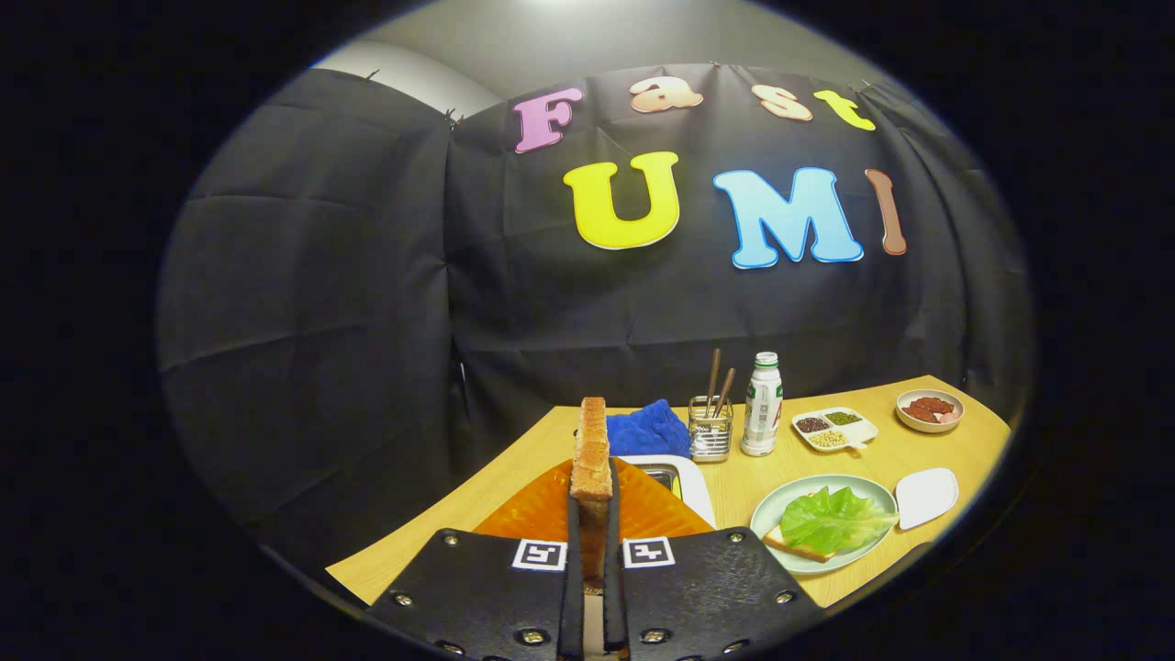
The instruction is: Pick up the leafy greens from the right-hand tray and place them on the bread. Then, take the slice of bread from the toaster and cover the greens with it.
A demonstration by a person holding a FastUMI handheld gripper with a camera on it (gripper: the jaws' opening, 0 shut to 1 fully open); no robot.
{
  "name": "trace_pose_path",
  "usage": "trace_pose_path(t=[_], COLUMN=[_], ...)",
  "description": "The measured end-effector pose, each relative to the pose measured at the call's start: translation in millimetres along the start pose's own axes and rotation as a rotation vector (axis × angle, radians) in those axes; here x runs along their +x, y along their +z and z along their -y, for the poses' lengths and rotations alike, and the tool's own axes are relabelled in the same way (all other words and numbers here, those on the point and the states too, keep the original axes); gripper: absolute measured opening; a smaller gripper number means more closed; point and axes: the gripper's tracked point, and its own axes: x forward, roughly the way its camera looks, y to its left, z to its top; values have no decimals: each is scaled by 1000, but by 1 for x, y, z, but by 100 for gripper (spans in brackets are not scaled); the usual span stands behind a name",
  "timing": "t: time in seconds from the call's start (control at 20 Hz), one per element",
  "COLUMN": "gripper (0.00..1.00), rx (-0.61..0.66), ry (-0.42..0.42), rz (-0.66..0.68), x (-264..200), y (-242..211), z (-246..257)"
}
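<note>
Gripper view. The hand-held gripper (592, 514) is clenched on a slice of bread (593, 450), both fingers pressing its flat faces. The slice stands on edge between the fingers and rises well above their tips; gripping the faces keeps it from swinging and leaves its lower edge free for setting down.

Below and just beyond the fingers: an orange mat (542, 509) with a white toaster (684, 477) on it, its slot partly visible beside the held slice. The slice is out of the slot, held above the counter (918, 454).

Beside the fingers, a pale green plate (780, 509) carries a second slice of bread (797, 544) lying flat, with leafy greens (833, 519) spread over it, so the greens already lie as the task wants. A small white tray (925, 497) sits just beside the plate.

Judgement: what is left is the covering; the held slice would need turning flat over the greens, lowered square so the leaf does not slide off.

Farther back: blue cloth (647, 431), utensil holder (710, 430), bottle (763, 418), divided dish (833, 429), bowl (929, 410).
</note>
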Motion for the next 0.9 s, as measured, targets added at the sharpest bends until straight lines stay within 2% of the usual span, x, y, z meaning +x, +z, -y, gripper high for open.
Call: trace_pose_path(t=[0.4,0.9], gripper=[8,8], rx=[14,-25], ry=[11,-47], rz=[62,95], x=[-18,-41], y=[32,37], z=[16,88])
